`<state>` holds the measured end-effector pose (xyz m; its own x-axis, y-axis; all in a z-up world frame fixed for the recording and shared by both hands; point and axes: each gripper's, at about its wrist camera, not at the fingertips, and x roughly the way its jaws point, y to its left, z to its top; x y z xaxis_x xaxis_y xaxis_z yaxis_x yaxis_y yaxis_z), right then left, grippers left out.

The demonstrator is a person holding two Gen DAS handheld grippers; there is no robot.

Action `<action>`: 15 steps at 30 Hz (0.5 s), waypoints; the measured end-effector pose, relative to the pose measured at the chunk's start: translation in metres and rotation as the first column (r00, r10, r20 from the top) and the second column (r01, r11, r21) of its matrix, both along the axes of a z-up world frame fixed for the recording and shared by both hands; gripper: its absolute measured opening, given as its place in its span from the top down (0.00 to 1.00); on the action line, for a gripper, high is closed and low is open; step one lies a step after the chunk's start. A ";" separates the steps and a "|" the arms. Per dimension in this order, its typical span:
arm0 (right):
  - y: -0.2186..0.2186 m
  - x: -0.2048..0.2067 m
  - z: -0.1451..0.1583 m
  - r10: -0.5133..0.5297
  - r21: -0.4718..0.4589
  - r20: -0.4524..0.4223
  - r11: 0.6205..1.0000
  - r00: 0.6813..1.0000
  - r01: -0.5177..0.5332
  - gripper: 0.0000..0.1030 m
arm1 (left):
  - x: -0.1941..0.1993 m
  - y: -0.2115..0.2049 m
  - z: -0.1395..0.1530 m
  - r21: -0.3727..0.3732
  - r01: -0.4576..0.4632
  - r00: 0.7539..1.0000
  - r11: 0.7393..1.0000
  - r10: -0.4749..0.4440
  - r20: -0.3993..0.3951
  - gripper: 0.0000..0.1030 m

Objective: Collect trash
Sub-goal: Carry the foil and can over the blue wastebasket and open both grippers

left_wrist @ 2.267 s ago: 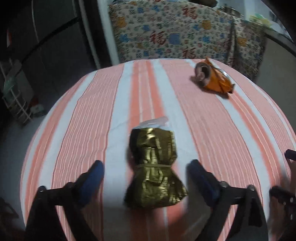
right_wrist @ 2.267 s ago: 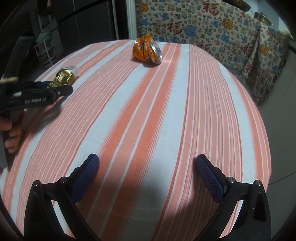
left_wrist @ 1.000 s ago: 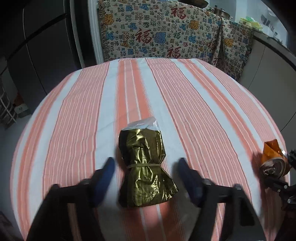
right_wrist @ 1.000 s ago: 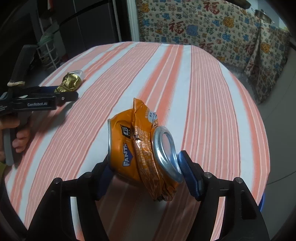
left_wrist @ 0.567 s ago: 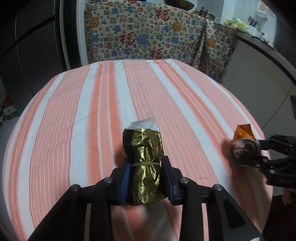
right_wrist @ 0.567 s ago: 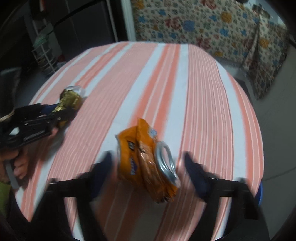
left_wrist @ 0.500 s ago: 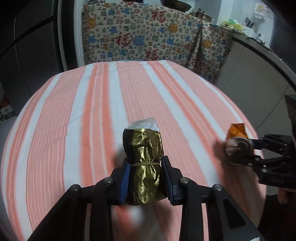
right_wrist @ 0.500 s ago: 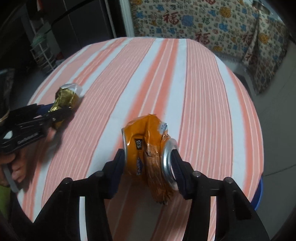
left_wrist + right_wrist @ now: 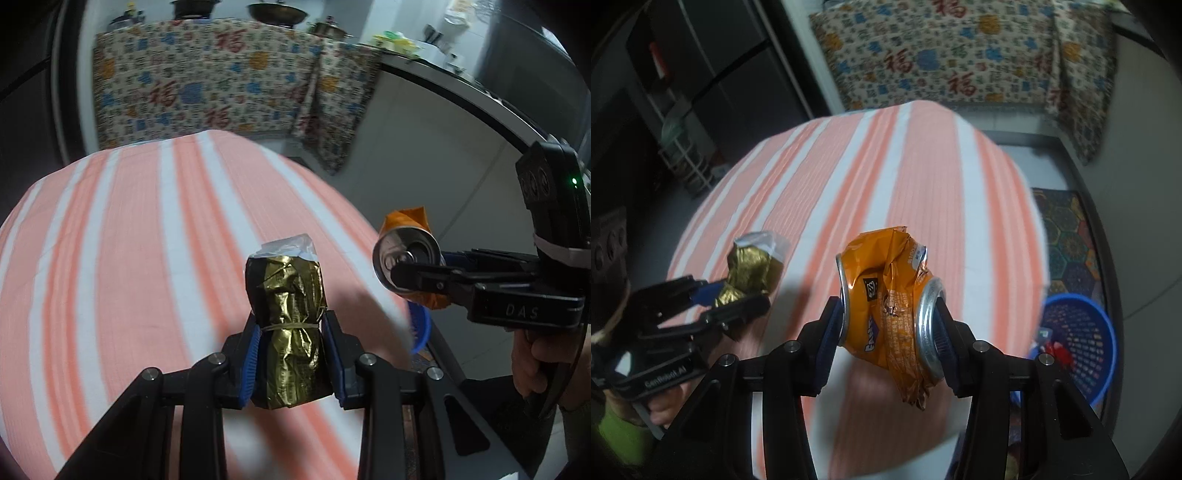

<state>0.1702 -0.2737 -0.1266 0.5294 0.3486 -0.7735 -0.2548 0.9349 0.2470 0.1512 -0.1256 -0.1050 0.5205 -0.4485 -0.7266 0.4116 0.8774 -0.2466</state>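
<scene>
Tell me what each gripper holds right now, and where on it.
Left gripper clamps the gold foil wrapper across its lower half, below the rubber band. Right gripper clamps the crushed orange can end to end, pads on both rims.

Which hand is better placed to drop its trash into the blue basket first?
Right. Its gripper holds the crushed can beside the basket; the left gripper with the gold wrapper is farther off.

The left gripper (image 9: pixel 291 354) clamps a crinkled gold foil packet (image 9: pixel 286 325) above the orange-and-white striped tablecloth (image 9: pixel 122 251). At right, the right gripper (image 9: pixel 417 277) grips a crushed orange drink can (image 9: pixel 404 254).
</scene>
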 end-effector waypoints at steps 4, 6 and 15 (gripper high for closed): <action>-0.059 -0.012 0.002 -0.095 0.001 0.000 0.995 0.995 0.095 0.52 | -0.003 -0.054 0.006 -0.015 0.091 0.996 0.996 -0.091 -0.004 0.69; -0.089 -0.015 -0.001 -0.148 0.006 -0.013 0.989 0.989 0.149 0.52 | -0.007 -0.083 0.006 -0.019 0.137 0.990 0.990 -0.137 -0.008 0.69; -0.200 -0.009 -0.036 -0.333 0.066 -0.098 0.938 0.938 0.340 0.51 | 0.017 -0.200 -0.026 -0.028 0.252 0.965 0.967 -0.253 -0.068 0.68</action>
<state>0.1610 -0.4739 -0.1629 0.5607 0.2246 -0.7970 0.0962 0.9383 0.3321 0.1681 -0.3258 -0.1308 0.3362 -0.5726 -0.7477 0.6000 0.7422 -0.2986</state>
